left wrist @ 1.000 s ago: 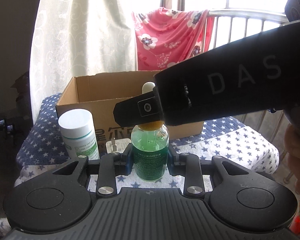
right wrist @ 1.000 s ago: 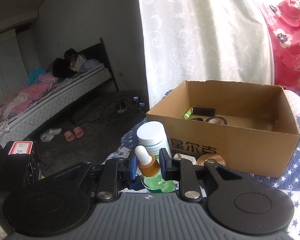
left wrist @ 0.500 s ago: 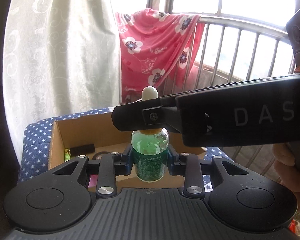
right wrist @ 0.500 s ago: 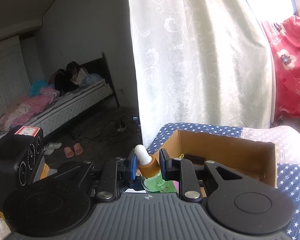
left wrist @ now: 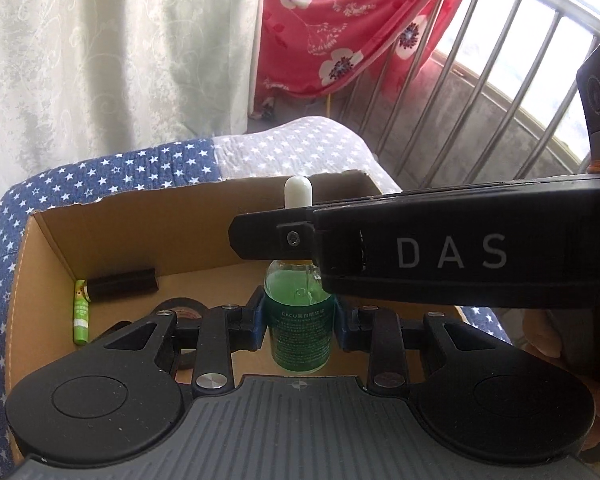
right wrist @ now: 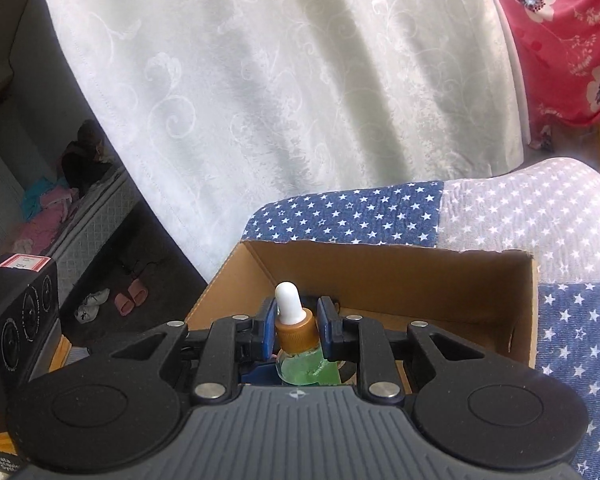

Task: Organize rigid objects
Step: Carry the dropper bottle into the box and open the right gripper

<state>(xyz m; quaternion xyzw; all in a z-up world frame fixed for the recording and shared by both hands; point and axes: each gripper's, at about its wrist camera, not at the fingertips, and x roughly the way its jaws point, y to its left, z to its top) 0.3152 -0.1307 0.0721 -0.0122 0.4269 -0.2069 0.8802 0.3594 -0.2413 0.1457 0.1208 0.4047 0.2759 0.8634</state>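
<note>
**Two claws carry a dropper bottle over the open box**

Seen from the left wrist, the left claw [left wrist: 299, 326] pinches the green body of the bottle [left wrist: 298, 320] between its blue pads. The right claw [right wrist: 298, 330] comes in from 3 o'clock as a long black bar and pinches the amber collar just under the white bulb. The bottle stands upright, held above the inside of the cardboard box [left wrist: 148, 216], which sits on a surface covered in a star-print cloth [left wrist: 112, 174].

Inside the box, at 9 o'clock from the bottle, a green tube [left wrist: 81, 312] lies against the left wall. A black bar-shaped item [left wrist: 122, 283] lies across its top end, and a roll of dark tape [left wrist: 180, 306] sits half hidden behind the left claw.

To place it well, I would lower the bottle straight down onto bare box floor, well apart from the tape, and keep it upright. It is glass and top-heavy, so it could tip. The collar grip looks best freed first, then the body grip, once the base rests flat.
</note>
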